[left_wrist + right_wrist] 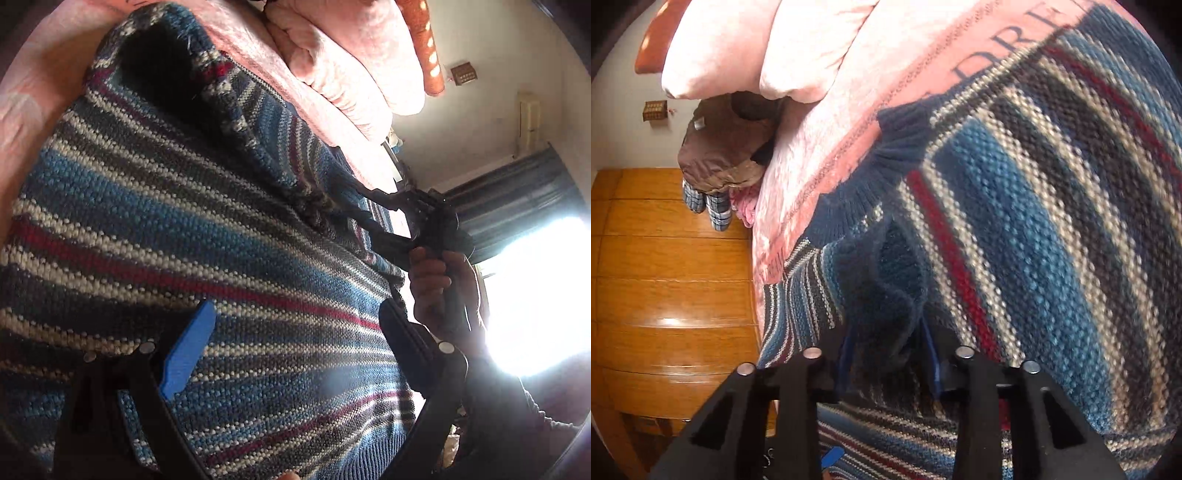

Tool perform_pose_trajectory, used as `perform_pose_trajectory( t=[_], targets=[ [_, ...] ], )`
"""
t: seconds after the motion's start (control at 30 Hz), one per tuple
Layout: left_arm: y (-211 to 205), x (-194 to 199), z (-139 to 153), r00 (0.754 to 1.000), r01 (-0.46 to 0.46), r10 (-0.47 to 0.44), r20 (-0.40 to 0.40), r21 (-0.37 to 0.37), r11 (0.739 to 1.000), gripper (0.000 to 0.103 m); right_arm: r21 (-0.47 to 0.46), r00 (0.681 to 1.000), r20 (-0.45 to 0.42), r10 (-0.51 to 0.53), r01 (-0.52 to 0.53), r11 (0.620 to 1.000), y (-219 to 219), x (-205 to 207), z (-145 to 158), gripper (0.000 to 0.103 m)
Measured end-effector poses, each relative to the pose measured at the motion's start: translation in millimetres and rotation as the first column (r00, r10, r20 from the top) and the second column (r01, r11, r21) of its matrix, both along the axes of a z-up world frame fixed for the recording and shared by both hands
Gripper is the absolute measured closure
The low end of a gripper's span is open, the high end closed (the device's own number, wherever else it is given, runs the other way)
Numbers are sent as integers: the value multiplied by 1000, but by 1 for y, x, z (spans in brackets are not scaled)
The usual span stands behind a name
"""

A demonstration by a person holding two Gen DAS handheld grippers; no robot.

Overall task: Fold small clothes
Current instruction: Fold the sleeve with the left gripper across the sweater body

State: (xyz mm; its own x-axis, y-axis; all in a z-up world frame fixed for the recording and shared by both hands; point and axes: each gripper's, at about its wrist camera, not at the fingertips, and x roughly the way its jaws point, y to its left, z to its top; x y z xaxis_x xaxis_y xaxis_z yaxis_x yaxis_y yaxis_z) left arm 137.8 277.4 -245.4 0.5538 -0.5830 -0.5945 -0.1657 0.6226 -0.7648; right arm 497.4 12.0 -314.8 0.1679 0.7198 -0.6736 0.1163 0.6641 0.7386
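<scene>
pink bedspread [827,122] under striped sweater [207,229]; wooden floor [672,280] alongside; right gripper [886,365] clamped on sweater, left gripper [295,332] apart.

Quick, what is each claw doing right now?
Left gripper: open, fingers spread over the sweater.
Right gripper: shut on a sweater fold.
</scene>
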Motion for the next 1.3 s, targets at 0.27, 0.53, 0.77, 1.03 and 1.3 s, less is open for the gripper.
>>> perform_pose_trajectory(
  t=[0.27, 0.53, 0.77, 1.03, 1.3],
  targets=[
    [17, -9, -5, 999, -43, 43, -2, -32, 999, 13, -162, 975, 191, 112, -82, 983, 30, 14, 94, 97],
    [16, -7, -4, 999, -35, 35, -4, -21, 999, 14, -263, 947, 279, 158, -83, 961, 11, 22, 157, 97],
    [6, 4, -2, 1000, -19, 19, -3, -14, 1000, 14, -282, 955, 266, 133, -55, 958, -32, 22, 147, 97],
    [-2, 9, 1, 1000, 11, -11, 6, -5, 1000, 15, -297, 976, 196, 96, -34, 954, -74, 15, 90, 97],
    [4, 24, 23, 998, -2, 4, 56, -37, 999, 15, -321, 988, 137, 68, -20, 947, -101, 14, 36, 97]
  ],
)
